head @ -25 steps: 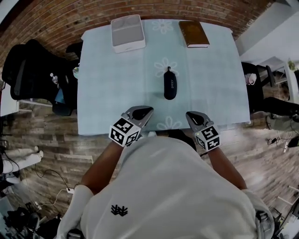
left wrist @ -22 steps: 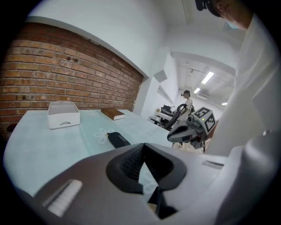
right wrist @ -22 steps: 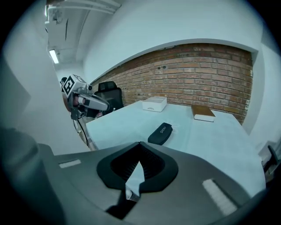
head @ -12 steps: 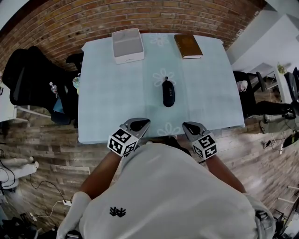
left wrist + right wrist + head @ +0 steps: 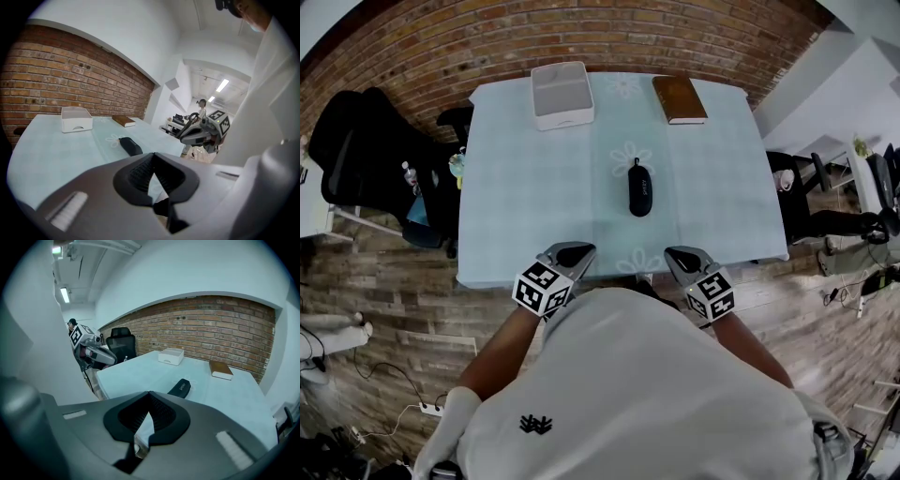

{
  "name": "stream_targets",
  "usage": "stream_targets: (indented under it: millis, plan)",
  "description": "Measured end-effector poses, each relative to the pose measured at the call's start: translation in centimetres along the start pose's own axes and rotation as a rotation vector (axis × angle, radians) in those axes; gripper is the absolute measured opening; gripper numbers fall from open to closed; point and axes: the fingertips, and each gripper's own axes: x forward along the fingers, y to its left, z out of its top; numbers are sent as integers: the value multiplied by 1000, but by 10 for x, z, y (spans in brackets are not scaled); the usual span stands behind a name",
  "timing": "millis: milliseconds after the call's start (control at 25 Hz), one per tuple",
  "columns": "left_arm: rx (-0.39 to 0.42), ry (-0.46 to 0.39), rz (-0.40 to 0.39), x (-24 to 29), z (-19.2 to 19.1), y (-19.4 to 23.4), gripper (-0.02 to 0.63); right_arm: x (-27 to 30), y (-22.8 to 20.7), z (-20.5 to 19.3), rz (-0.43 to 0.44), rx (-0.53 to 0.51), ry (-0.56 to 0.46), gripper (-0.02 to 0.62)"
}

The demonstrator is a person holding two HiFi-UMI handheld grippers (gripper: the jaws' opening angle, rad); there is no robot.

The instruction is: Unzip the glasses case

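A black zipped glasses case (image 5: 640, 188) lies lengthwise near the middle of the table (image 5: 516, 206), which has a pale blue cloth; its zip pull points to the far side. The case also shows in the left gripper view (image 5: 130, 146) and the right gripper view (image 5: 180, 387). My left gripper (image 5: 577, 249) hovers at the table's near edge, left of the case and well short of it, jaws shut on nothing. My right gripper (image 5: 677, 253) hovers at the same edge to the right, also shut and empty. Each gripper sees the other (image 5: 201, 131) (image 5: 93, 352).
A white open box (image 5: 562, 94) sits at the far left of the table and a brown book (image 5: 679, 98) at the far right. A black office chair (image 5: 356, 141) stands left of the table. A brick wall runs behind it.
The head view has shifted a little, so the table sits slightly further off. Both grippers stay shut at the near edge. The case has not moved.
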Motion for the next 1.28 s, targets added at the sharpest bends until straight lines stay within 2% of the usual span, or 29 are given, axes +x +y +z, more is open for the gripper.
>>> stream_targets:
  millis: [1280]
  plan:
    - [-9,27,-12,10,-17,-7,54,-3,13,-20,8,16,20,0]
